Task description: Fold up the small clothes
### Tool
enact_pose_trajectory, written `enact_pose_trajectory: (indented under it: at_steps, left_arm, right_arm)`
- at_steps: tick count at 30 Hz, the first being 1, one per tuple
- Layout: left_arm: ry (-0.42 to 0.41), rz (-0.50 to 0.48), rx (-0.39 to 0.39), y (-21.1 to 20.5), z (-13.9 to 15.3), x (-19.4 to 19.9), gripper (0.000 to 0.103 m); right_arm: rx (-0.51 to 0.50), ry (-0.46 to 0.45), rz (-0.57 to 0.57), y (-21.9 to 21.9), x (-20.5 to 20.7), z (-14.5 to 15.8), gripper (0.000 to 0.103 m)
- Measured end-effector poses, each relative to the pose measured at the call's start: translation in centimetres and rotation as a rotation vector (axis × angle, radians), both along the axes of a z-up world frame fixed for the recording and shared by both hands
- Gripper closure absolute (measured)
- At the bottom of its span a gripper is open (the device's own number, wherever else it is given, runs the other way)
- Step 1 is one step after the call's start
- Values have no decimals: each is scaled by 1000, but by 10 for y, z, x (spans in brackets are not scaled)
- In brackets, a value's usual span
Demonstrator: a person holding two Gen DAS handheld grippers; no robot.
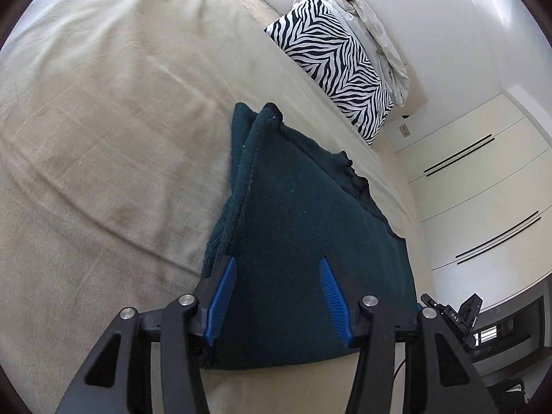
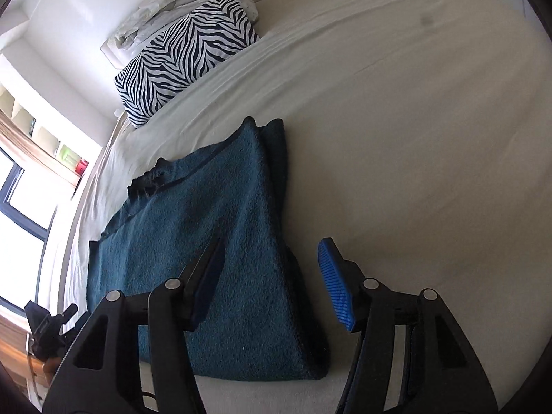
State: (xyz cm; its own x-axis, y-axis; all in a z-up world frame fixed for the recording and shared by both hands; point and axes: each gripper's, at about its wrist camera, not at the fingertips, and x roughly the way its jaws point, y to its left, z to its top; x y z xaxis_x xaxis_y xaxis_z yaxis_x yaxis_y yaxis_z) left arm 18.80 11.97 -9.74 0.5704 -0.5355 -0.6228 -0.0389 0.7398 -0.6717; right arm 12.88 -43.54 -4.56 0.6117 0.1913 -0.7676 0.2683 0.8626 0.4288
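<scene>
A dark teal fleece garment point(image 1: 303, 241) lies folded lengthwise on the beige bed sheet point(image 1: 103, 138). It also shows in the right wrist view point(image 2: 207, 227). My left gripper point(image 1: 277, 265) is open, its blue pads point(image 1: 224, 296) spread over the garment's near end, holding nothing. My right gripper point(image 2: 272, 245) is open over the garment's near right edge, one finger above the fleece and the other blue pad point(image 2: 334, 283) over the bare sheet point(image 2: 414, 138).
A zebra-print pillow point(image 1: 331, 65) and crumpled pale bedding point(image 1: 372, 31) lie at the head of the bed; the pillow also shows in the right wrist view point(image 2: 183, 55). White wardrobe doors point(image 1: 483, 189) stand beyond the bed edge. A window point(image 2: 20, 207) is at the left.
</scene>
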Motion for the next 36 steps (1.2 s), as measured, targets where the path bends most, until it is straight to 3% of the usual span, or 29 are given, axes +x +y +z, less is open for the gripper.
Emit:
enact_pose_trajectory:
  at_steps: [4, 7, 12, 15, 16, 17, 25, 31, 36]
  left_arm:
    - [-16, -9, 38, -4, 2, -6, 52]
    - [-12, -14, 56, -5, -1, -9, 56]
    - [-3, -18, 102, -7, -4, -13, 71]
    - [4, -12, 117, -4, -8, -15, 81]
    - [8, -8, 119, -3, -9, -16, 85]
    - [12, -4, 119, -1, -10, -16, 87]
    - [26, -13, 163, -1, -12, -17, 101]
    - [41, -35, 181, -1, -15, -19, 101]
    - [46, -46, 183, 1, -20, -25, 101]
  right_arm:
    - [-56, -15, 57, 19, -16, 6, 49]
    - [-93, 6, 72, 26, -22, 5, 57]
    - [-99, 30, 56, 22, -33, 0, 66]
    - [-118, 34, 43, 21, -39, 0, 81]
    - [-126, 37, 33, 19, -40, 0, 92]
    - [-128, 37, 21, 17, -41, 0, 96]
    - [-165, 29, 4, 19, -47, 7, 98]
    - [-148, 42, -4, 19, -56, 9, 98]
    - [-93, 60, -28, 7, -61, -6, 98]
